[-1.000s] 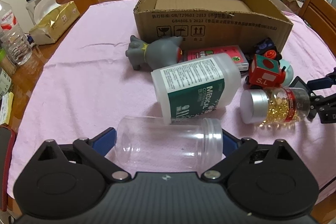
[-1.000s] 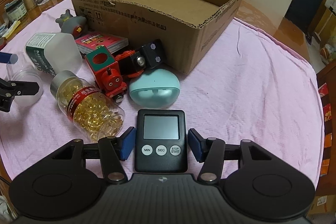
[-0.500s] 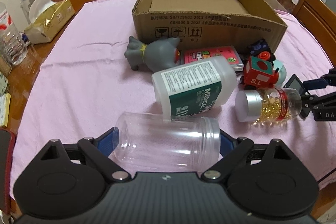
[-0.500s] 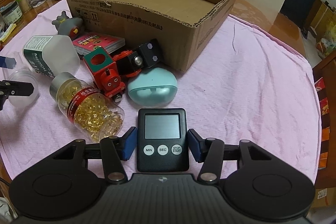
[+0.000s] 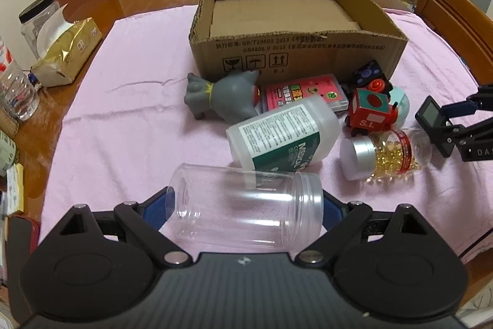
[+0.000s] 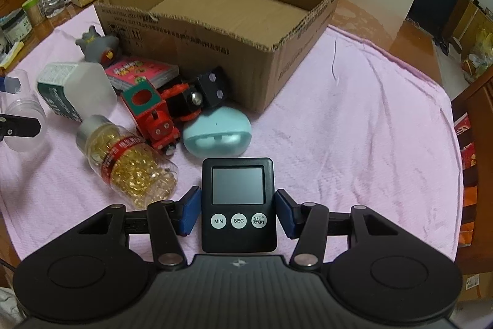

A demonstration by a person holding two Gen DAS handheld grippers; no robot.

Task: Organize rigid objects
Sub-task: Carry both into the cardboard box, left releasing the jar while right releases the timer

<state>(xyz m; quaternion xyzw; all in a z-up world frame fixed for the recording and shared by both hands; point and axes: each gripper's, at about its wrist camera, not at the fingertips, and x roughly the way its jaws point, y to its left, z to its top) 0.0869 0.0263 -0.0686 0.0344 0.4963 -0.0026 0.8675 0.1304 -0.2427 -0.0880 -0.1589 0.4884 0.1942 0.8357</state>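
The desk (image 5: 129, 30), wooden and spread with a pink cloth (image 6: 354, 119), carries an open cardboard box (image 5: 295, 51) whose floor shows nothing in it, so by my judgement the sorting has barely begun. In front of the box lies the clutter: a white medicine bottle (image 5: 283, 134) on its side, a grey toy animal (image 5: 225, 96), a pink card pack (image 5: 305, 93), a red toy train (image 6: 151, 113), a mint oval case (image 6: 217, 136) and a capsule bottle (image 6: 129, 162) with a silver cap. The left claw (image 5: 246, 207) is clenched end to end on a clear plastic jar (image 5: 246, 205) held crosswise, near the front edge of the cloth. The right claw (image 6: 237, 210) brackets a black timer (image 6: 238, 205); its blue pads (image 6: 189, 210) sit just beside the case, seemingly touching, so I take it as grasping the timer, though contact on the right side is hard to confirm. The step in hand looks like carrying both pieces to the box; the next move calls for lifting each over the near wall and lowering before letting go, keeping the two claws from crossing. Whether either piece is off the cloth cannot be told, the jar's underside is hidden by the claw body, and the items at the desk's left edge are cut off and blurred.
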